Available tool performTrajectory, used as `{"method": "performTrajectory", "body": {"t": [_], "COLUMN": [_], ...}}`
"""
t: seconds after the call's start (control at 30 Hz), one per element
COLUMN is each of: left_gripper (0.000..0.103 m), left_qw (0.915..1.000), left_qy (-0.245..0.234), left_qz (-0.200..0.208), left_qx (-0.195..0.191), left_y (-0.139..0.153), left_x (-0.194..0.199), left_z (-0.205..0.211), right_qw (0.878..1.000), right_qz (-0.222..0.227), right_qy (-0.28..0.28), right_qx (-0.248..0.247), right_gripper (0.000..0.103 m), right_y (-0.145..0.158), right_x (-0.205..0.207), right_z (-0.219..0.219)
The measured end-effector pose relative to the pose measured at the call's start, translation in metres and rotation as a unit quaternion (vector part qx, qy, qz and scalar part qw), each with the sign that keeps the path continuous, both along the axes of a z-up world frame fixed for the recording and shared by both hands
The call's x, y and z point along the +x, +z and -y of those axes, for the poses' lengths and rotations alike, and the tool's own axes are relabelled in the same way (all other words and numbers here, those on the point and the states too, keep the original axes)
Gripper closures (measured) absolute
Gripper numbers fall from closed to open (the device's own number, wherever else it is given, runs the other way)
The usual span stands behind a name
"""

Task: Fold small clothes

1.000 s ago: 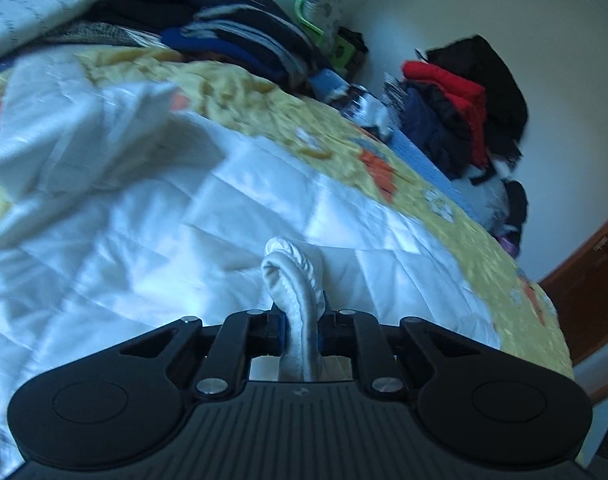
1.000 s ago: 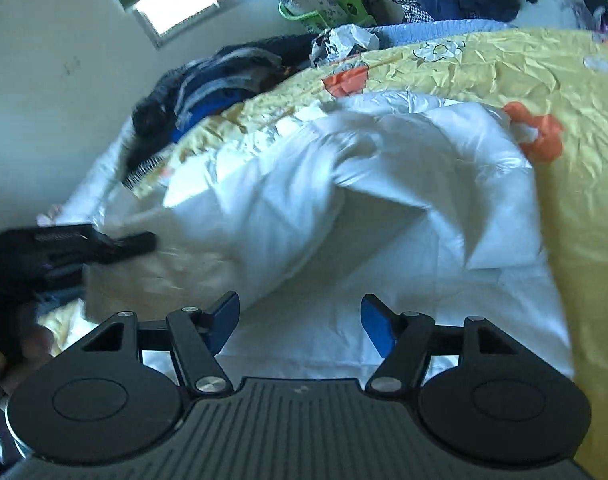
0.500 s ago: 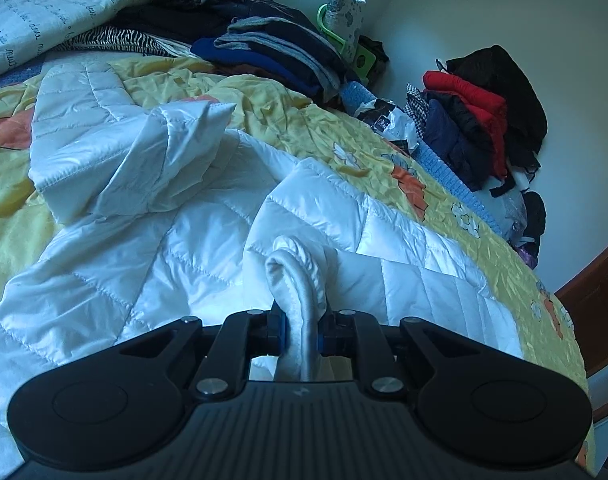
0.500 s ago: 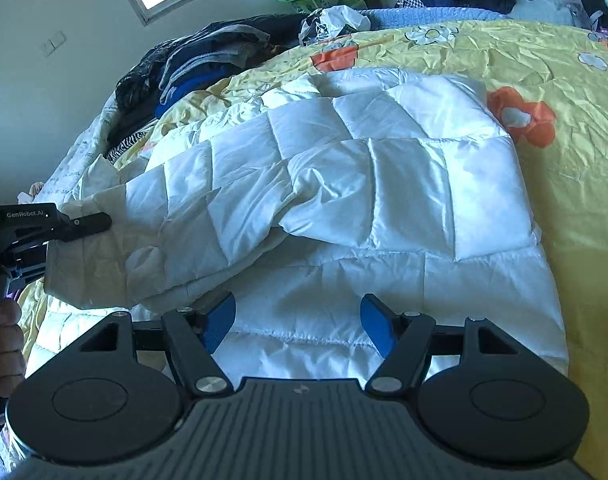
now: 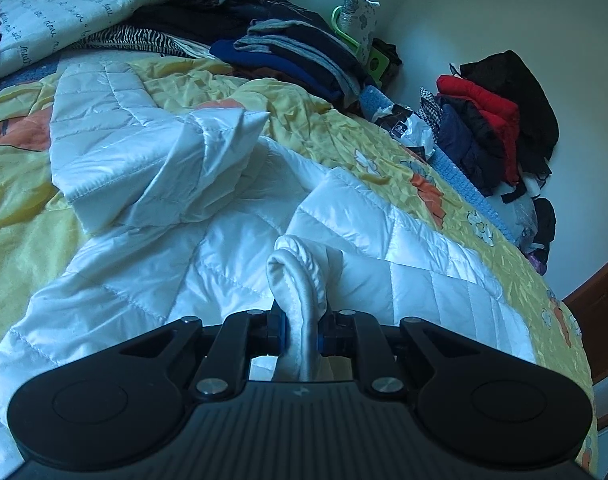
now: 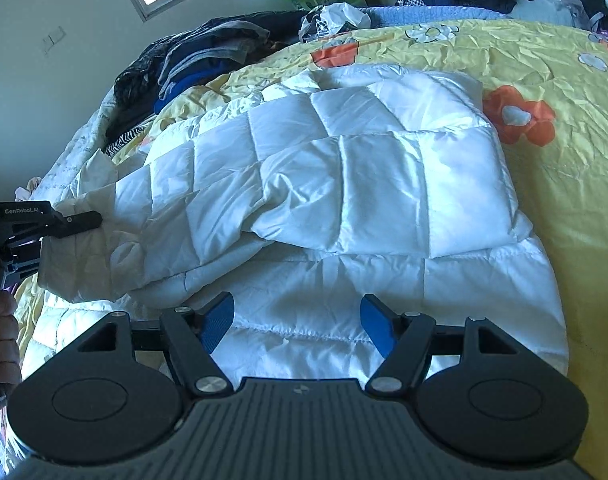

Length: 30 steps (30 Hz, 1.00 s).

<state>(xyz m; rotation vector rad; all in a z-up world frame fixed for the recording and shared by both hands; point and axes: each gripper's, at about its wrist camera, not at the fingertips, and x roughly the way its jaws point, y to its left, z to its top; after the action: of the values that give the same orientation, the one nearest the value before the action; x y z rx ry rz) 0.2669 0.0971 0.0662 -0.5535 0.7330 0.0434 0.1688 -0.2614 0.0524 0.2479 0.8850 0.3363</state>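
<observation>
One sleeve (image 6: 232, 208) lies folded across the white quilted jacket (image 6: 383, 280) on the yellow bedspread (image 6: 563, 80); left gripper (image 5: 302, 338) pinches its cuff at nine o'clock, right gripper (image 6: 298, 324) hangs empty, jaws wide; other sleeve (image 5: 144, 160) unfolded.

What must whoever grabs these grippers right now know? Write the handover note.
Left gripper: shut on the cuff of the jacket.
Right gripper: open, nothing between the jaws, above the jacket's lower part.
Jacket: white, quilted, spread on the yellow bedspread; one sleeve lies folded across the body, its cuff in the left gripper.
Done: that sleeve is across.
Left: let go of the cuff, bring in the other sleeve, fold the body.
</observation>
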Motion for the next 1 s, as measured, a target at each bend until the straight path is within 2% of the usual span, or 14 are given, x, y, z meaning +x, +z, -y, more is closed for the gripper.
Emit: {"method": "performTrajectory", "body": {"t": [0.83,1.0], "left_gripper": [0.090,0.089], "left_qw": [0.9998,0.9994], "left_qy": [0.004,0.001], "left_qz": [-0.017,-0.033], "left_qx": [0.004,-0.007], "left_y": [-0.014,-0.023], "left_x": [0.006,0.010], "left_z": [-0.009,-0.016], "right_qw": [1.000,1.000], "right_qz": [0.003,0.003], "right_qy": [0.001,-0.004], "right_qx": [0.008,0.012], "right_gripper": [0.027,0.027], "right_y": [-0.004,-0.004], "right_x": [-0.003,-0.006], "right_z": [0.009,0.018]}}
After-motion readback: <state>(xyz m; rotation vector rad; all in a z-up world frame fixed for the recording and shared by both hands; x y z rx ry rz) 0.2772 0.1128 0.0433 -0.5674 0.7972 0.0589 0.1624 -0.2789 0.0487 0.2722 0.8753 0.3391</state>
